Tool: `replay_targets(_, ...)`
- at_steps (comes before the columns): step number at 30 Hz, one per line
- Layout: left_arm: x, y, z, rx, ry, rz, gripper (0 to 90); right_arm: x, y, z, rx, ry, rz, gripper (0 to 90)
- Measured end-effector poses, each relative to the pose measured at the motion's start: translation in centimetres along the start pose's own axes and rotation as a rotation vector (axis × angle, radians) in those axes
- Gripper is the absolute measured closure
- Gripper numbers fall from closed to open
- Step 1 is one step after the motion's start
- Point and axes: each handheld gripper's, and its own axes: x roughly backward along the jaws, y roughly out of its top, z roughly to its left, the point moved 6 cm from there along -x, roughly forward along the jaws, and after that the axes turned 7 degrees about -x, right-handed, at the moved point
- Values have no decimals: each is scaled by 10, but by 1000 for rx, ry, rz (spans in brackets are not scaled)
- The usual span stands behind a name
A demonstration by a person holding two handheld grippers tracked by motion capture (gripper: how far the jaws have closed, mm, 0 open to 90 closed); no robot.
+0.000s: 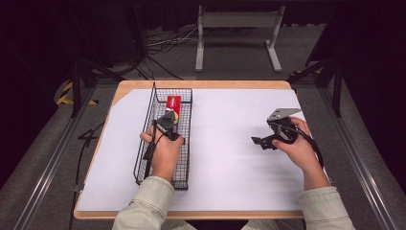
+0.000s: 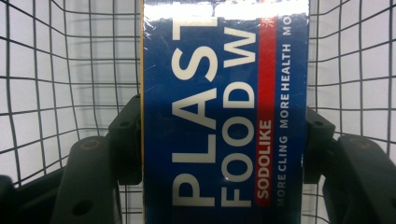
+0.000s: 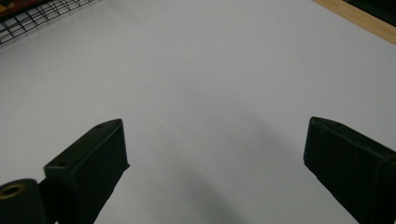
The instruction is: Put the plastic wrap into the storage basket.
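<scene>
A long box of plastic food wrap, blue and red with white lettering, lies lengthwise in a black wire basket on the left of the table. My left gripper reaches into the basket, its two black pads set against the box's long sides. From above, the box shows its red end just beyond the left gripper. My right gripper rests low over the white table on the right. Its jaws stand wide apart in the right gripper view, with nothing between them.
A white sheet covers the wooden table, whose edge runs along the far side. The basket's wire walls close in on both sides of the box. A metal stand and cables lie on the floor beyond.
</scene>
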Motion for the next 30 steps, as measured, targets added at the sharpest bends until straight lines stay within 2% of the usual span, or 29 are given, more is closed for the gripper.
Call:
replay_targets(1,1,0,0,-1,-1,5,363,0,0,0,0,0,0,63)
replay_targets(3,3,2,1,-3,0,-21,350,0,0,0,1,0,0,63)
replay_targets(4,8,3,2,-12,6,-44,322,0,0,0,1,1,0,63)
replay_targets(7,14,6,1,-20,-1,-65,267,0,0,0,0,-3,1,62)
replay_targets(15,53,15,2,-84,-35,-167,206,1,-1,0,-2,-12,-2,62)
replay_targets(19,66,15,5,-101,-51,-173,218,1,-3,-3,-5,-17,6,60)
replay_targets(23,78,17,9,-101,-63,-196,220,2,-5,-5,-13,-21,5,60)
replay_targets(30,92,19,19,-96,-82,-198,224,4,-7,-8,-24,-22,5,60)
